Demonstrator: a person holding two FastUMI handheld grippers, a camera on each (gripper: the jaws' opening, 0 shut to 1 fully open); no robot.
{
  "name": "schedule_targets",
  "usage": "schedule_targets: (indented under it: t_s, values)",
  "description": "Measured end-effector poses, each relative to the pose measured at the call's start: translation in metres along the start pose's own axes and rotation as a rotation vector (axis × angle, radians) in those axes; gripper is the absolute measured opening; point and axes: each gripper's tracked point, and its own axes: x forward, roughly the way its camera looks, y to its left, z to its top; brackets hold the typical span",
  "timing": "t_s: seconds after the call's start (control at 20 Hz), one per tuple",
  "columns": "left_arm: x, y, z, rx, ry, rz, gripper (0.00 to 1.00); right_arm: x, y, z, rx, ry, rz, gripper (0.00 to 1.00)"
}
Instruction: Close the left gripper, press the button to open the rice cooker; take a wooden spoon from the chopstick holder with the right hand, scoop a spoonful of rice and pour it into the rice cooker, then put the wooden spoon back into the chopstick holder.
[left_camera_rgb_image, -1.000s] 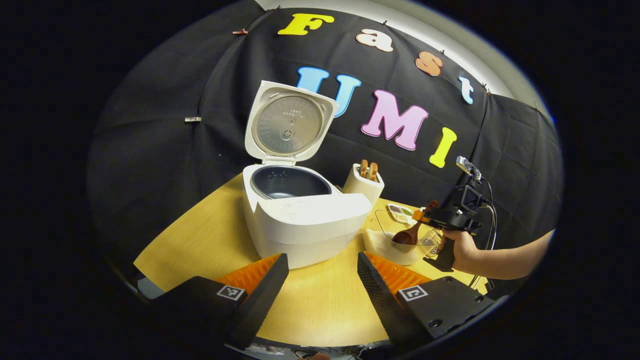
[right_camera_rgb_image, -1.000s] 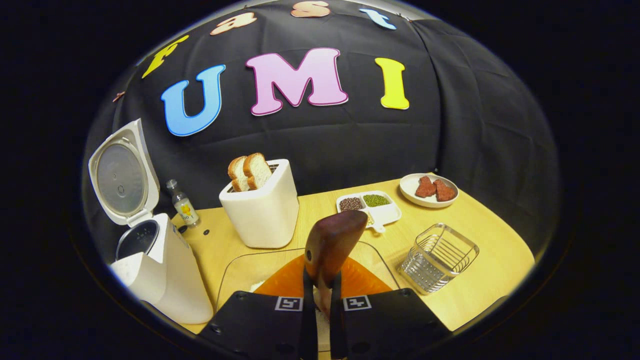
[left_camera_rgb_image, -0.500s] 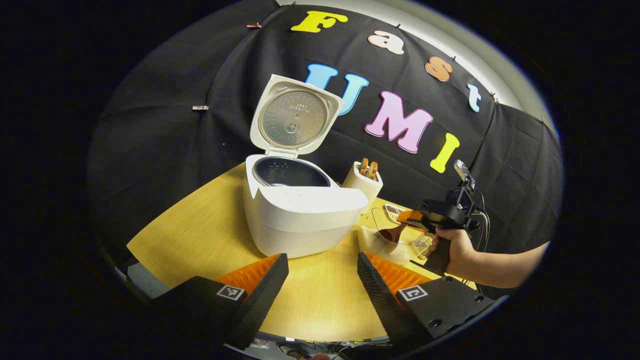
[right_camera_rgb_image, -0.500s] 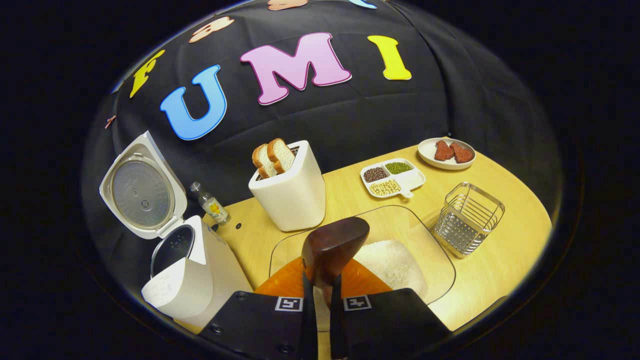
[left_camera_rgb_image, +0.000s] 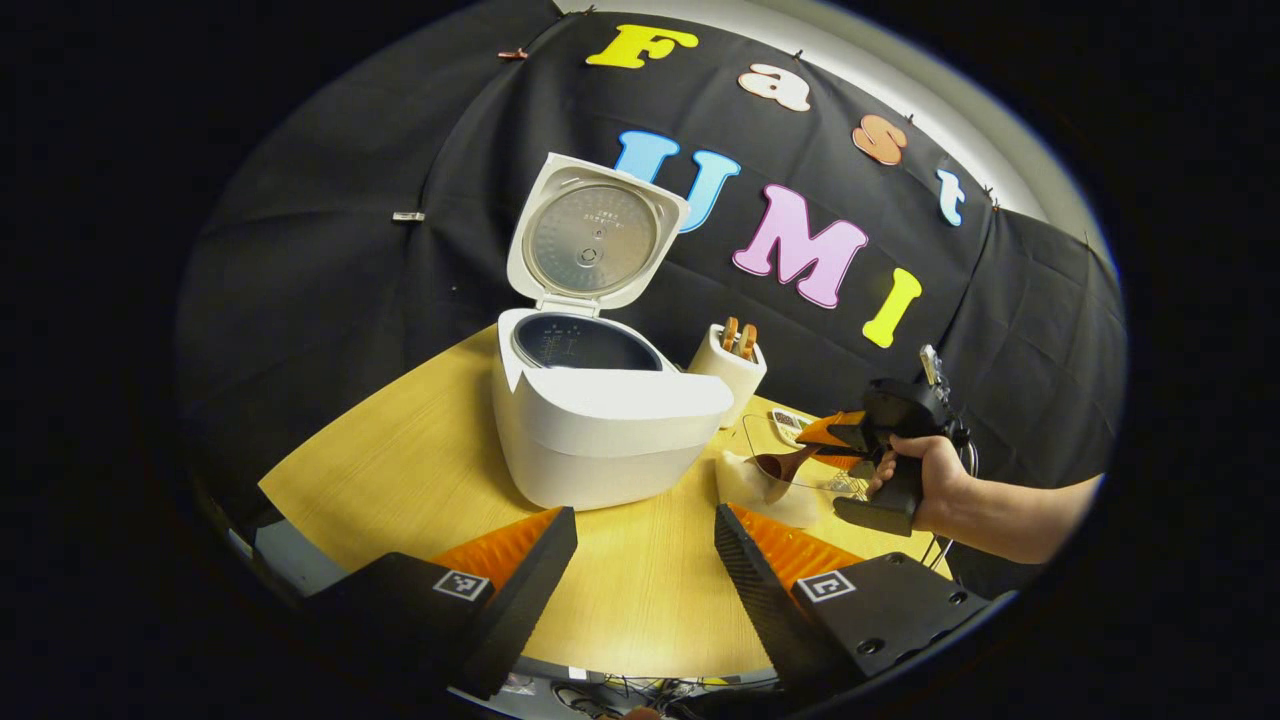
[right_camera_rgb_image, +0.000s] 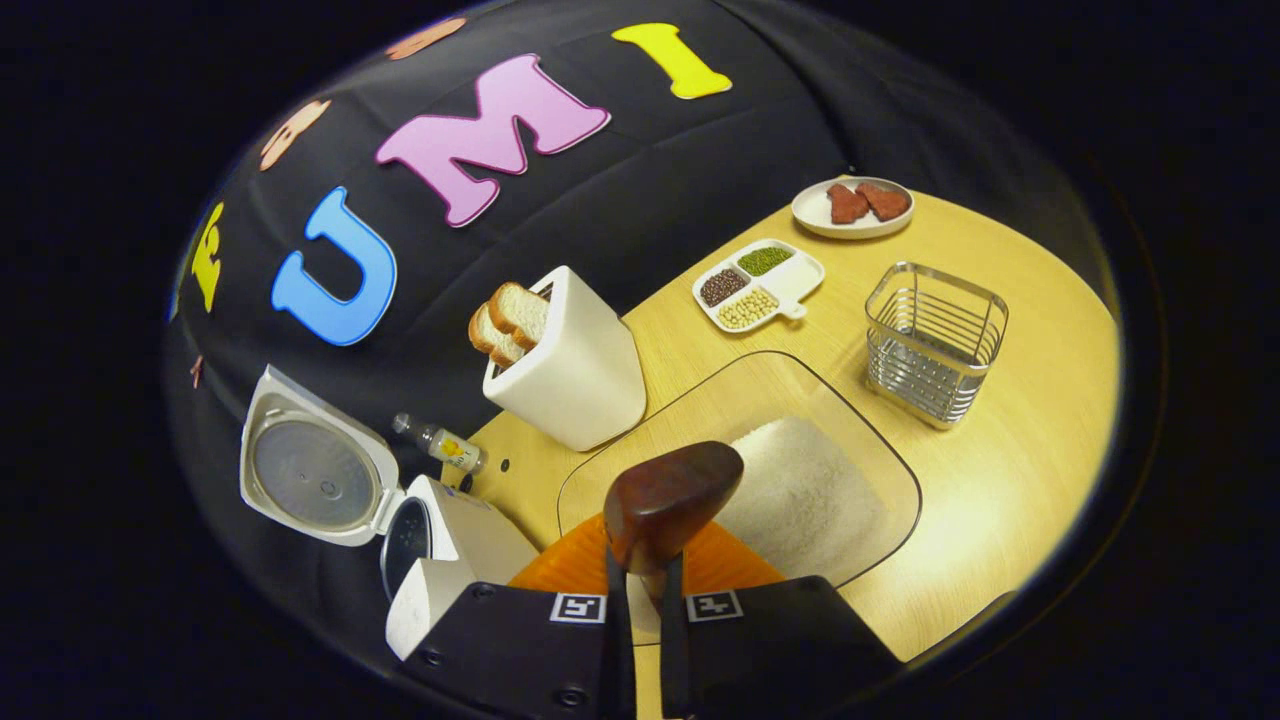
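My right gripper (right_camera_rgb_image: 640, 600) pinches the wooden spoon (right_camera_rgb_image: 668, 492) by its handle, bowl pointing forward over the glass dish (right_camera_rgb_image: 868, 440) of rice (right_camera_rgb_image: 800, 492). My left gripper (left_camera_rgb_image: 645, 560) hangs wide open, holding nothing, near the open rice cooker (left_camera_rgb_image: 600, 420).

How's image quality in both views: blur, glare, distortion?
Left gripper view: sharp; fisheye bows the table edge; soft sheen on the rice cooker body, no blown highlights. Right gripper view: horizon tilted and strongly curved; wooden spoon close to the lens and slightly soft; bright patch on the table beside the glass dish rim; rice is bright but still textured.
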Motion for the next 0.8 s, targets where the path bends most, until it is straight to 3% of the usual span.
schedule_targets:
  t_s: [0.2,0.6,0.8]
  values:
    - [0.005,-0.002,0.004,0.020,-0.008,0.017,0.96,-0.004,-0.012,0.008,0.138,0.032,0.009,0.14]
    - [0.013,-0.007,0.000,0.004,0.008,0.067,0.96,-0.011,-0.047,0.040,0.255,0.056,-0.013,0.14]
    - [0.016,-0.014,0.003,0.004,0.002,0.080,0.96,-0.021,-0.044,0.064,0.321,0.051,0.005,0.14]
